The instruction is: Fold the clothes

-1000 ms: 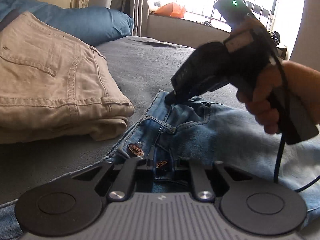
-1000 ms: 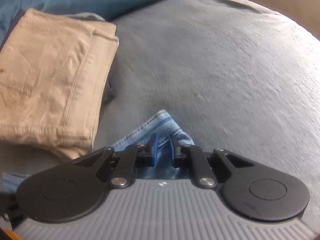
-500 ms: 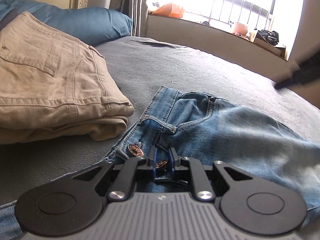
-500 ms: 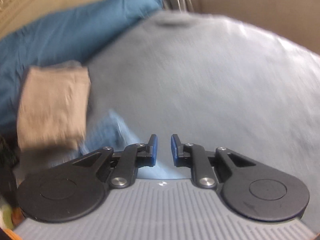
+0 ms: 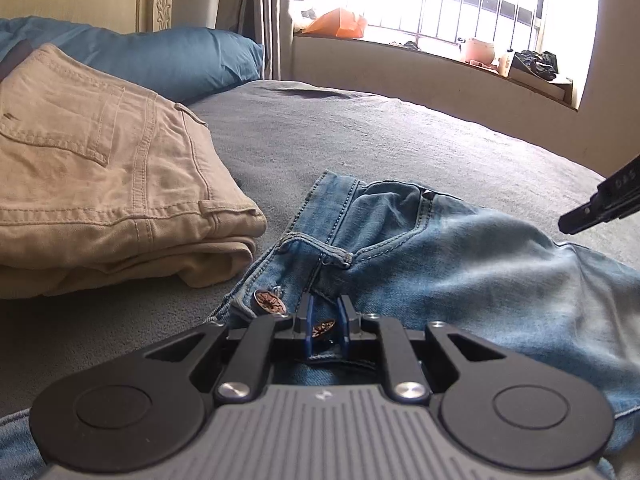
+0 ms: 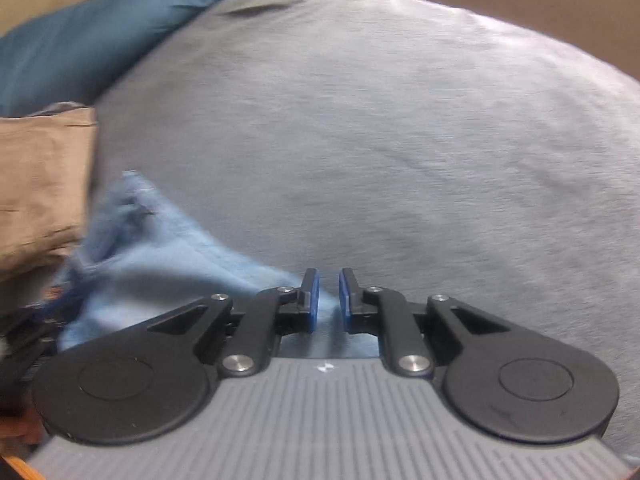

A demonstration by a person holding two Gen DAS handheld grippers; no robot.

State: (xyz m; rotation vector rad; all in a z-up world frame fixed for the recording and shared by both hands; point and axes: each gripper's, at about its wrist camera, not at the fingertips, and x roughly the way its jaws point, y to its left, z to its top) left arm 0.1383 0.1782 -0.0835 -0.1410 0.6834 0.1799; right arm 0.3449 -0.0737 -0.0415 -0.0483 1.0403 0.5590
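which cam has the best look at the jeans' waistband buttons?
Left wrist. Two copper buttons show sharply on the blue jeans, one just ahead of the left gripper, one between its fingers. The right wrist view is blurred: only a pale denim edge, no clear buttons.

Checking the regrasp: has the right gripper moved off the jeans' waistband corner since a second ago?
Yes. The right gripper has swung right, off that corner of the blue jeans, away from the folded khaki trousers.
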